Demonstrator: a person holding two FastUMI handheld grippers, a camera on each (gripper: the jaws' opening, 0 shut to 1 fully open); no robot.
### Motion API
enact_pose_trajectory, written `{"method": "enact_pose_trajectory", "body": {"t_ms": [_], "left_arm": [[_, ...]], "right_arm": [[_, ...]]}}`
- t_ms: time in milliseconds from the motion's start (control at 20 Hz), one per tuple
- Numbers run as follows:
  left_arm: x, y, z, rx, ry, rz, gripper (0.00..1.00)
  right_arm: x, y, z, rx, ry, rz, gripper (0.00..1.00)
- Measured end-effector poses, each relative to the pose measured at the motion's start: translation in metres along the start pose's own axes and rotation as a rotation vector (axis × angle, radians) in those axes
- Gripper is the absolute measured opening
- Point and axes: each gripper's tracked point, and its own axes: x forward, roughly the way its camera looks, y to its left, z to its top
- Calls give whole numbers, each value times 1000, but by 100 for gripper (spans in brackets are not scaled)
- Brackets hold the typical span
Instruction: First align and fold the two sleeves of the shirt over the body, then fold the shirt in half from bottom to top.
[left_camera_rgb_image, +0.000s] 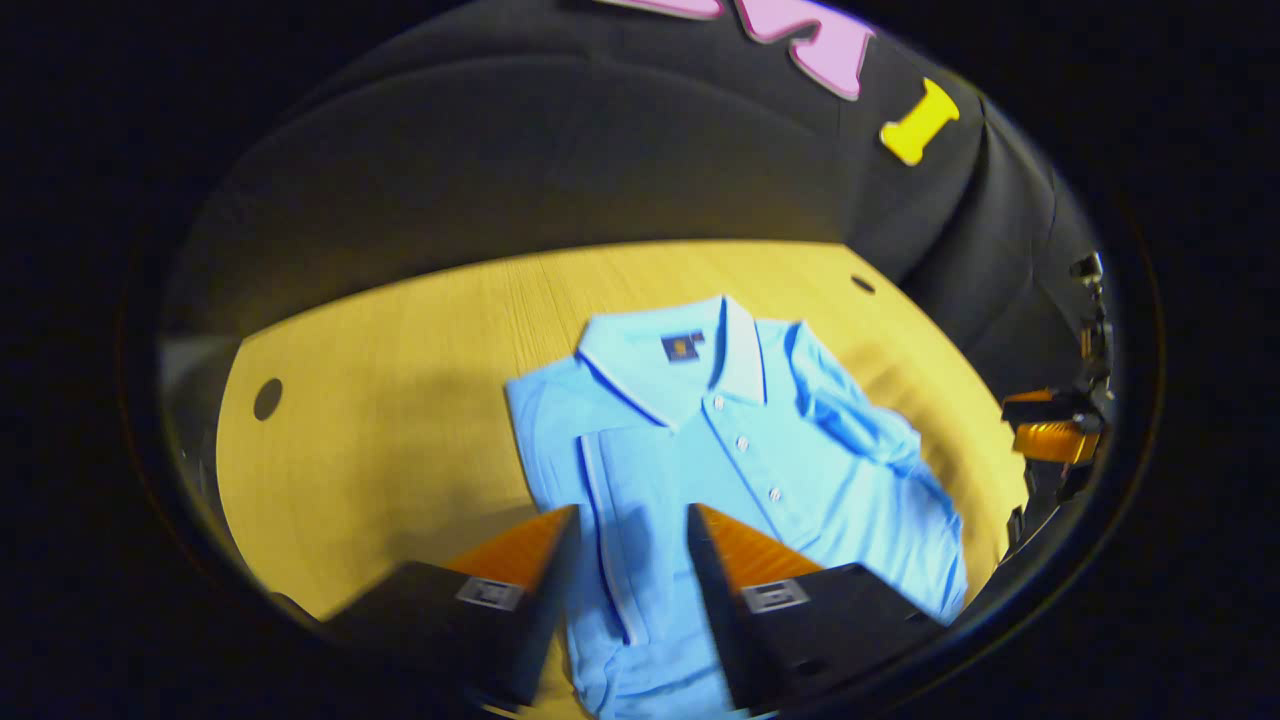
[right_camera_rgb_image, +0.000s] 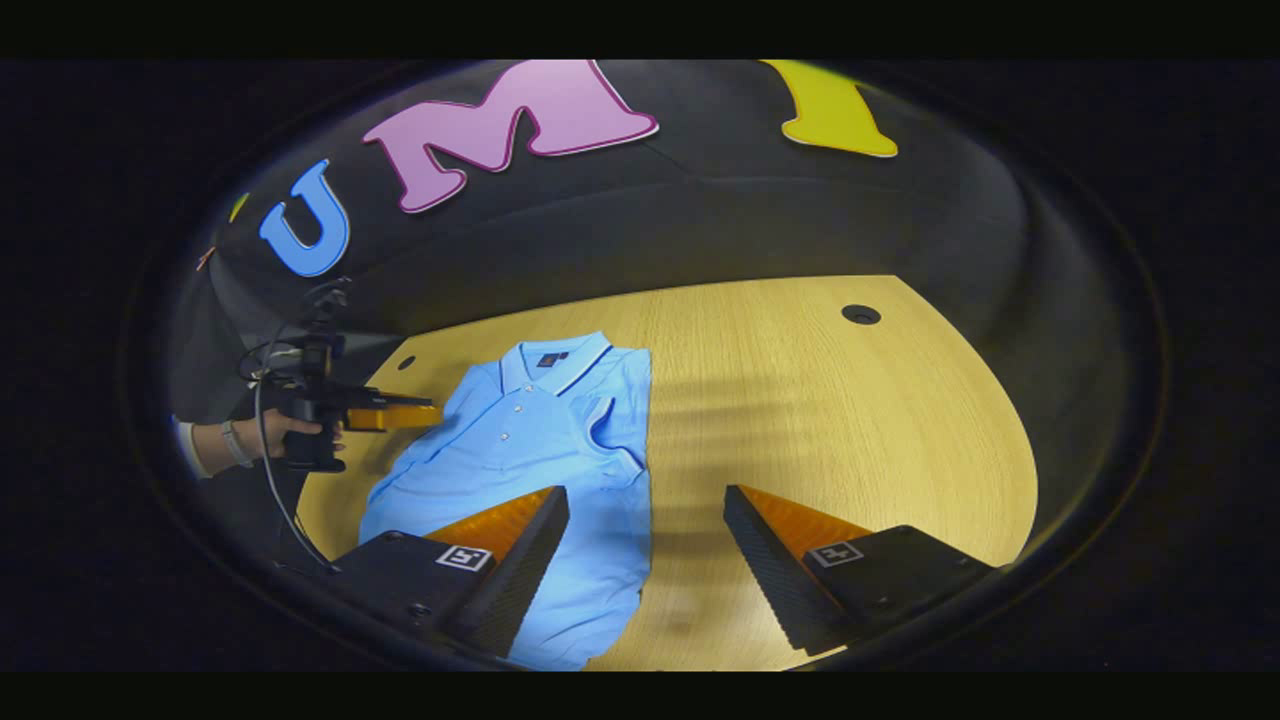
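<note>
A light blue polo shirt (left_camera_rgb_image: 740, 470) lies face up on the wooden table (left_camera_rgb_image: 400, 400), collar toward the far wall. Both sleeves are turned in over the body, one with a white stripe (left_camera_rgb_image: 600, 500) and the other bunched (left_camera_rgb_image: 850, 410). My left gripper (left_camera_rgb_image: 633, 510) hovers open above the shirt's lower half with nothing between its fingers. In the right gripper view the shirt (right_camera_rgb_image: 530, 440) lies left of centre. My right gripper (right_camera_rgb_image: 646, 490) is open over the shirt's right edge and bare table. A hand holds the left gripper (right_camera_rgb_image: 400, 415) beside the shirt's shoulder.
The tabletop (right_camera_rgb_image: 850, 420) has small round holes (right_camera_rgb_image: 860, 314) (left_camera_rgb_image: 267, 398) near its far corners. Black cloth walls close in the back and sides. The right gripper (left_camera_rgb_image: 1050, 435) sits at the table's right edge in the left gripper view.
</note>
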Motion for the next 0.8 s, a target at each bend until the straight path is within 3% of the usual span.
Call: {"method": "enact_pose_trajectory", "body": {"t_ms": [50,250,400,650,800], "left_arm": [[-5,-1,4,-3,-13,2,84],[-55,-14,13,-25,-94,-49,83],[-111,-19,-9,-66,-128,-90,83],[-171,-14,-114,-120,-76,-65,84],[-181,-29,-179,-212,-3,-72,85]], "right_arm": [[-2,-1,-3,1,2,0,98],[-15,-1,-9,24,-6,4,98],[-29,1,-29,37,11,6,98],[-58,18,-69,61,40,16,98],[-72,26,-105,91,68,4,98]]}}
